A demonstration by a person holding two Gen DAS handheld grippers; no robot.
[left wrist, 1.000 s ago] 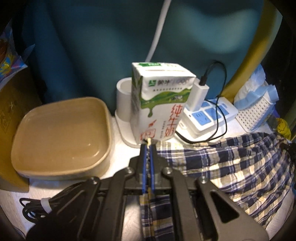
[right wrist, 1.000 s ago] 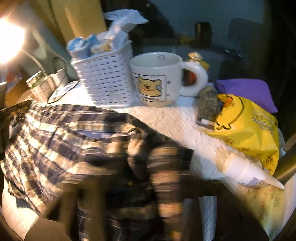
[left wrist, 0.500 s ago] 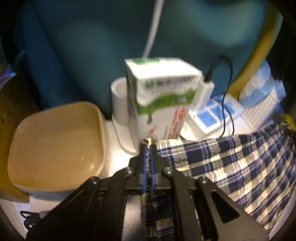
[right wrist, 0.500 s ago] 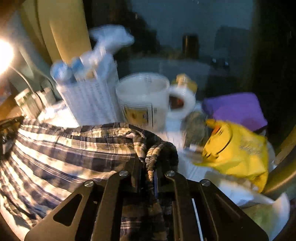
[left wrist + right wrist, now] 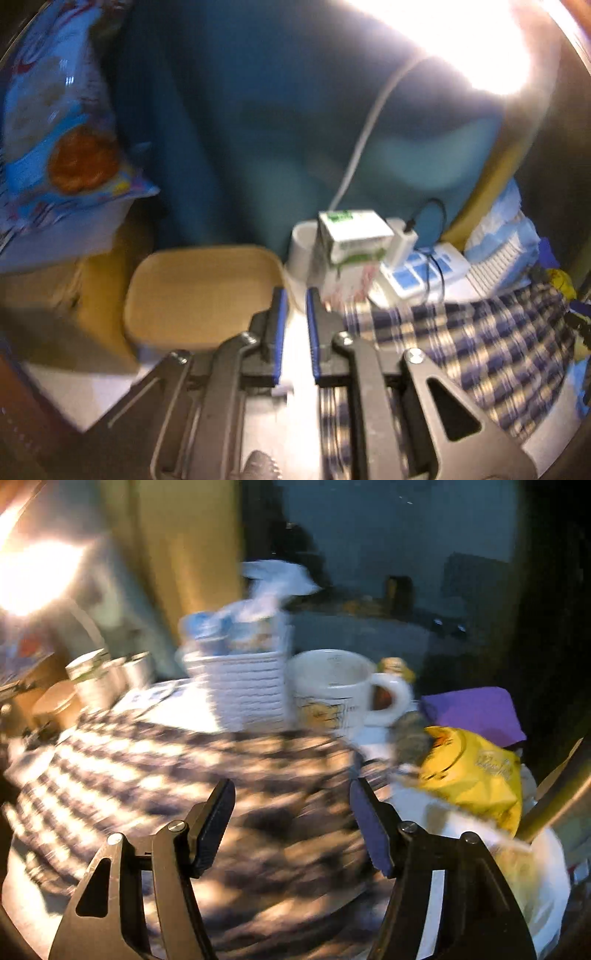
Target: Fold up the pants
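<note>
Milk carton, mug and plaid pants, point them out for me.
milk carton point(image 5: 351, 236), left wrist view, front face near the top.
mug point(image 5: 328, 686), right wrist view, outer wall.
plaid pants point(image 5: 155, 768), right wrist view, spread cloth.

Motion blur leaves the print on the milk carton point(image 5: 351, 251) and yellow bag point(image 5: 476, 775) unreadable.
</note>
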